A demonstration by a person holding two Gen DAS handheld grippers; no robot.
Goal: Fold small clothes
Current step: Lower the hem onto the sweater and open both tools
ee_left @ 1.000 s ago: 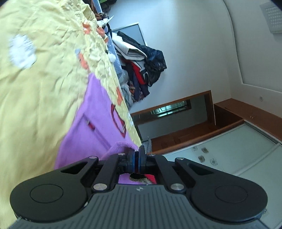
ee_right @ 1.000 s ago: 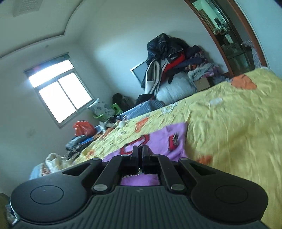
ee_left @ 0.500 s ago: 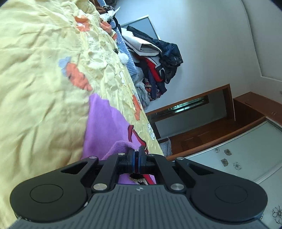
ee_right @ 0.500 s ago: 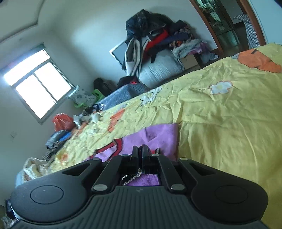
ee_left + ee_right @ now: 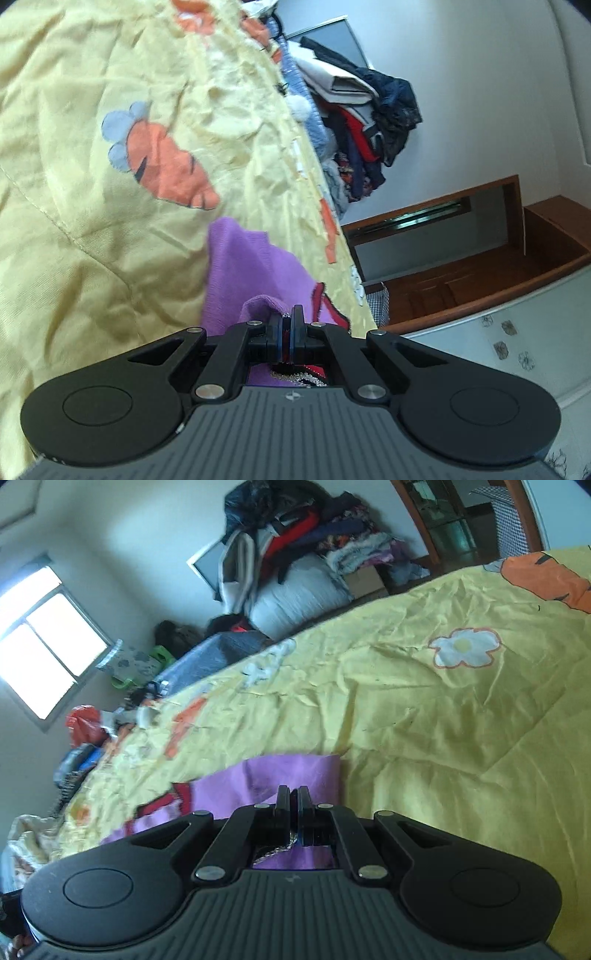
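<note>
Purple garment pinched between both grippers' closed fingers.

1. The purple garment runs down behind the left gripper, so its near part is hidden
2. In the right wrist view, the garment's red-trimmed left end is blurred
3. The bed is cut off by the picture's right edge

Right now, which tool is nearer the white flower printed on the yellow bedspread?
Right, most likely. The right tool, shut on the purple garment, has the white flower ahead to its right. The left tool grips the same garment; its view misses the flower.
</note>
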